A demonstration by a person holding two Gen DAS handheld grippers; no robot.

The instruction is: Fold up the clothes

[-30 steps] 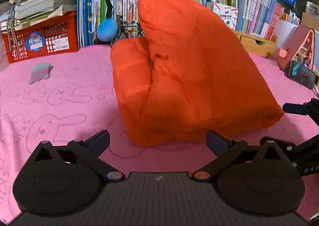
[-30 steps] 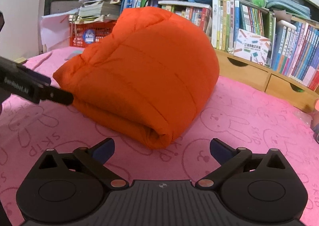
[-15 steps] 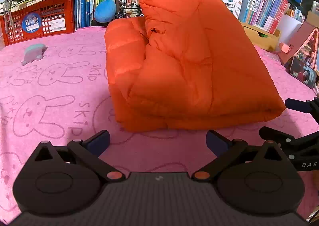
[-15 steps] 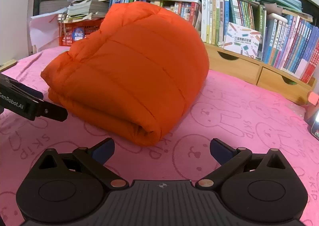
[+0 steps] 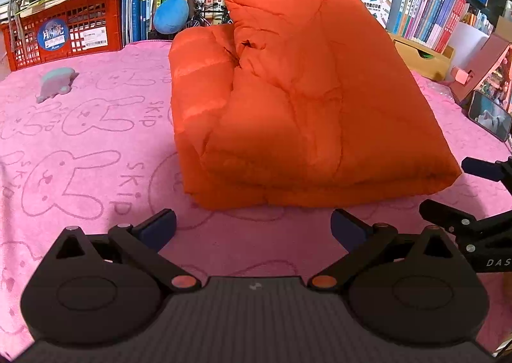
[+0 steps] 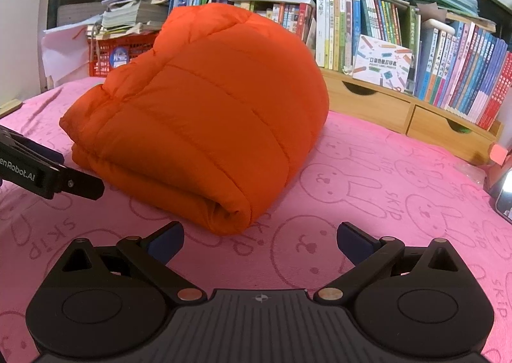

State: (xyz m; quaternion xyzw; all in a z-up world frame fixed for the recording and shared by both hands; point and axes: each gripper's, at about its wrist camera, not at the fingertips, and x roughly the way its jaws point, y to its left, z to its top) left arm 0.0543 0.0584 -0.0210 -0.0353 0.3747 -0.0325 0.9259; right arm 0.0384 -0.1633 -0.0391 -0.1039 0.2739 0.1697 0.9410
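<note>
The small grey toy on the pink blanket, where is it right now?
In the left wrist view the grey toy lies at the far left on the pink blanket, in front of the red crate and well left of the folded orange jacket.

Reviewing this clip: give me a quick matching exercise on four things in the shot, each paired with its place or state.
Things:
1. orange puffer jacket
2. left gripper
3. red crate
4. small grey toy

Places or states:
A. open, holding nothing
B. lying alone on the pink blanket, left of the jacket
C. folded into a bundle on the blanket
D. at the blanket's far edge, papers stacked on it

Pairs: 1-C, 2-A, 3-D, 4-B
</note>
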